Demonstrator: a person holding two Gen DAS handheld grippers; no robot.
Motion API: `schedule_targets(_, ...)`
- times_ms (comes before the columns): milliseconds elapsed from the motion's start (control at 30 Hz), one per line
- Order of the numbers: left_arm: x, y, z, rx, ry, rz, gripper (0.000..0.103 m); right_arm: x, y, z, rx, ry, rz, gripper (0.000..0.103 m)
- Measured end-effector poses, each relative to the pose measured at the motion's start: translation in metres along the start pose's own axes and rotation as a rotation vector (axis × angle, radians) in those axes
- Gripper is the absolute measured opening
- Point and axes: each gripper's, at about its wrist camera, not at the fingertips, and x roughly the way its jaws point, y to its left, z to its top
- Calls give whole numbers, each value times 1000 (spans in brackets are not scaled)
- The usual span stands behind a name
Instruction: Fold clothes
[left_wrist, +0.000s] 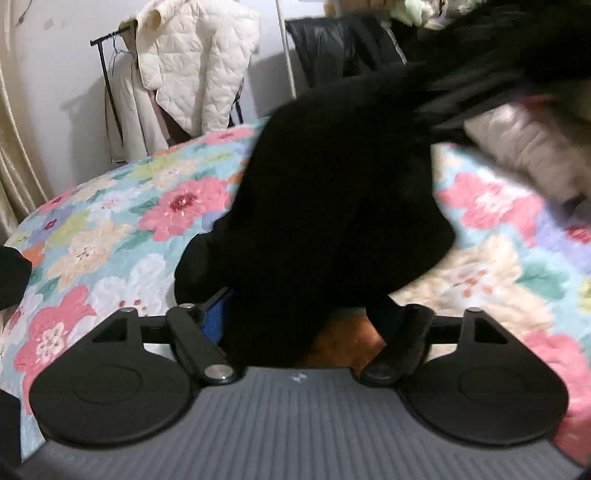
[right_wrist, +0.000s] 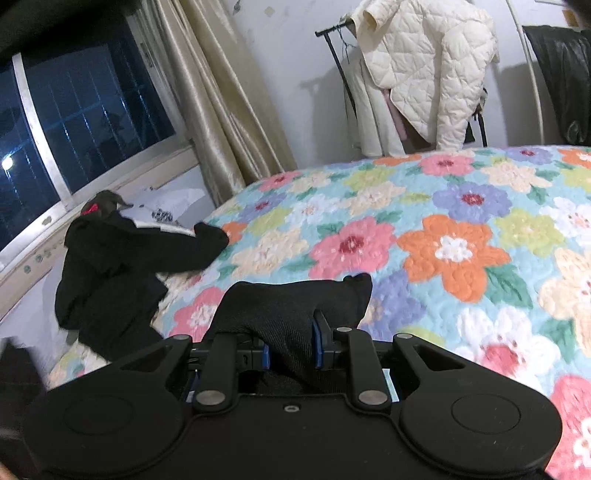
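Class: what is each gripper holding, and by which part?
Both hold black cloth. The right gripper pinches a bunched fold. The left gripper grips a garment at its lower end; which part cannot be told.

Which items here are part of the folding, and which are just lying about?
In the job: black garment, held by left claw and right claw; floral quilt.
Lying about: cream jacket, dark clothes pile, curtain.

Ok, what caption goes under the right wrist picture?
Right gripper pinching black cloth above the flowery quilt, with a cream jacket hanging behind.
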Motion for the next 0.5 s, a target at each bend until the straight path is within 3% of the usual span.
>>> schedule_targets(33, 5, 6, 1, -29, 13, -13, 35, -3, -4, -7, 5, 15, -10, 24)
schedule_targets(67, 10, 11, 1, -57, 26, -26, 13, -5, -8, -14, 10, 31, -21, 24)
schedule_targets(100, 12, 13, 1, -80, 35, -38, 10, -8, -13, -20, 15, 46, -31, 24)
schedule_targets(333, -11, -4, 9, -65, -34, 71, 7, -11, -29, -47, 9, 84, -55, 25)
schedule_targets(500, -54, 3, 22, -106, -150, 126, 6, -12, -39, -64, 0, 103, -66, 24)
